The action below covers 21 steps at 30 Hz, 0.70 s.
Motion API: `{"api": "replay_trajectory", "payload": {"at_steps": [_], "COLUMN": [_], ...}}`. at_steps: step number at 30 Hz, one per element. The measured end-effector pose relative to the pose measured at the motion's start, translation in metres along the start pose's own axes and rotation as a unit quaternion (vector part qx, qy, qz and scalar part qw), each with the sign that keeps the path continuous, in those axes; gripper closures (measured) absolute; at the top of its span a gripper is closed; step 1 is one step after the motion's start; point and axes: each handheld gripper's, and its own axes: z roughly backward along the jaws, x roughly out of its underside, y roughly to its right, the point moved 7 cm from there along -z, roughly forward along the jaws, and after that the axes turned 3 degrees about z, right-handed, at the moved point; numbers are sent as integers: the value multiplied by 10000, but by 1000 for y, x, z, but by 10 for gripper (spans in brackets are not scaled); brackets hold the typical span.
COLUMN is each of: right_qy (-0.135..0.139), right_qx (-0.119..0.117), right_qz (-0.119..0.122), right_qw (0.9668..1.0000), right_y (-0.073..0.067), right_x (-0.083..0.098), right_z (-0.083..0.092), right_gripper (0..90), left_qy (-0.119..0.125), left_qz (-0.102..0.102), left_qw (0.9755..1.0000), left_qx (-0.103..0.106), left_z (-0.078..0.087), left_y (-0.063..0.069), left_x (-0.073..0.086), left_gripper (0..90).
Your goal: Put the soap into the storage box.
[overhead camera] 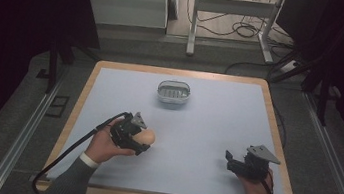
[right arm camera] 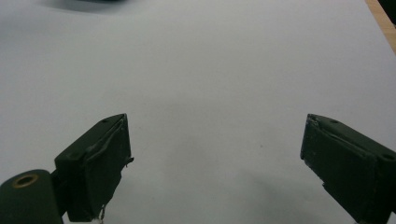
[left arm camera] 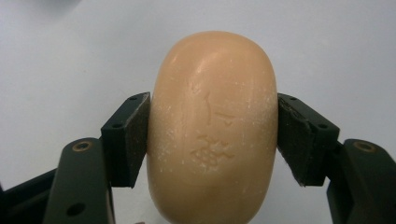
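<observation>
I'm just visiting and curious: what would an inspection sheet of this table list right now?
Surface: pale blue mat on a wood-edged table.
Job's things: tan soap bar clamped in the left gripper; oval soap dish farther back, empty.
Clutter: nothing seen.
Grippers: left shut on the soap; right gripper open, holding nothing.
Cables: black cable trails from the left gripper.
Surroundings: dark floor, metal frame and loose wires behind.

Grey sleeves with white cuffs; each black claw [overhead camera: 146, 145] trails a black cable and has 2 screwed pads.

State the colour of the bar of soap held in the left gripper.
The soap is a pale peach-tan, clearest in the left gripper view, clamped in the left gripper.
</observation>
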Motion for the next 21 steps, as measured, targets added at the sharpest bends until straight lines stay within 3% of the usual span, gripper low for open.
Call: {"api": "replay_trajectory", "payload": {"at_steps": [10,21], "right_qy": [7,-2], "right_qx": [2,18], "right_qz": [-4,14], "right_qw": [10000,10000], "right_y": [0,0], "right_x": [0,0], "right_z": [0,0], "right_gripper": [84,84], "left_qy": [102,122], "left_qz": [26,1], "left_qw": [9999,9999], "left_qx": [11,-121], "left_z": [3,5], "left_y": [-5,-14], "left_x": [-11,-21], "left_gripper": [320,320]}}
